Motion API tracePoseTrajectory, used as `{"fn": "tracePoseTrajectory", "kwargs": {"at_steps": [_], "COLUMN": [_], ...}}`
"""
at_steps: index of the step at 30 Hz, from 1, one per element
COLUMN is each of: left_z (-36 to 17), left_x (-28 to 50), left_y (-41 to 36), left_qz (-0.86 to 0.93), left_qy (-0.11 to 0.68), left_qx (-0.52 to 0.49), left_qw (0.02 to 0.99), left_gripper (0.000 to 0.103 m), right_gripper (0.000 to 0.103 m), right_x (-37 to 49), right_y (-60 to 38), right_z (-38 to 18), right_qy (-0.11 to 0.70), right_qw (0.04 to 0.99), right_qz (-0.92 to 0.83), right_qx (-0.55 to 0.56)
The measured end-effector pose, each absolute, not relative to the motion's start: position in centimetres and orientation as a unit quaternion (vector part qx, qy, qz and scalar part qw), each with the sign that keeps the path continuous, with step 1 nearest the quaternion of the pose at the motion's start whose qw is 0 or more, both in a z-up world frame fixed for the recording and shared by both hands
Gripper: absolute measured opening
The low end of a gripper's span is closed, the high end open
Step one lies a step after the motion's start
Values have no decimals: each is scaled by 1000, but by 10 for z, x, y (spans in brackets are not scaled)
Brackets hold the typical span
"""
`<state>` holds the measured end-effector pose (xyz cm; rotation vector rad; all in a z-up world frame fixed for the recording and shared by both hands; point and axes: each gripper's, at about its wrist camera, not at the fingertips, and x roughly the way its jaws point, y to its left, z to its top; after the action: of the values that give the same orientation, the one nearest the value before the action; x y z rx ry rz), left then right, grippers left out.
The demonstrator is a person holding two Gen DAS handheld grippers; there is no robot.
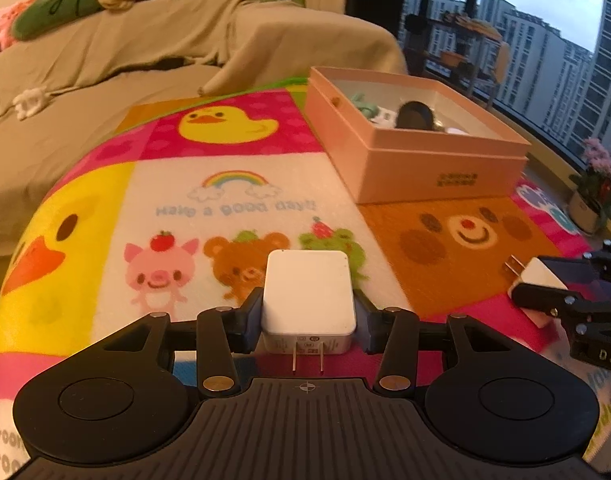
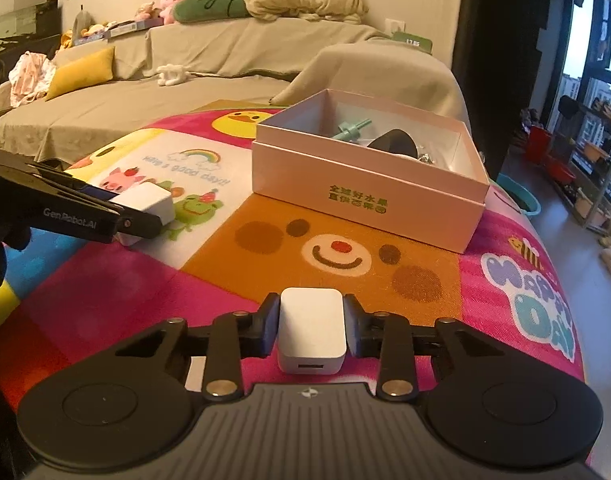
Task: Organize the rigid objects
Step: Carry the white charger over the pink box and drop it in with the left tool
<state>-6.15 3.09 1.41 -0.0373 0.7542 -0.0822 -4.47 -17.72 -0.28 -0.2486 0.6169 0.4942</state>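
Nearest the left wrist lens, a white charger (image 1: 308, 294) sits pinched in the left gripper (image 1: 308, 316), prongs pointing back toward the camera. It looks light, stiff and smooth-sided, likely a little slippery (hard glossy plastic), so the flat side faces are the sensible place to hold it, never the prongs. The pads press those faces, narrowly spread. In the right wrist view, the right gripper (image 2: 311, 330) clamps a smaller white charger (image 2: 311, 326) the same way, socket end toward the lens. Both hang low over the cartoon mat (image 2: 105, 292). The pink box (image 2: 369, 200), already holding oddments, lies at about one o'clock.
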Motion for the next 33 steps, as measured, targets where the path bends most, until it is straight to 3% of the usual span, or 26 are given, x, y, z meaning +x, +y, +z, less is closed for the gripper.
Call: {"fn": "tracePoseTrajectory", "kwargs": {"at_steps": [9, 18, 24, 27, 33], "left_z": [48, 116, 91, 75, 51], "left_x": [-83, 12, 124, 154, 194], "left_y": [17, -15, -33, -45, -37], "left_qz": [-109, -140, -102, -72, -92], "left_qy": [333, 253, 312, 320, 365], "left_qx": [-49, -23, -37, 3, -36], "left_qw": [935, 957, 944, 945, 926], "left_gripper": [50, 50, 50, 50, 49], "right_gripper": [32, 32, 32, 32, 32], "right_x": [-64, -66, -57, -48, -35], "right_y": [-202, -221, -228, -233, -240], "right_z": [32, 74, 53, 41, 25], "right_qy": [270, 196, 221, 237, 261], "right_qw": [925, 951, 947, 945, 942], "right_qz": [248, 227, 226, 216, 204], "right_qx": [-96, -71, -64, -63, -52]}}
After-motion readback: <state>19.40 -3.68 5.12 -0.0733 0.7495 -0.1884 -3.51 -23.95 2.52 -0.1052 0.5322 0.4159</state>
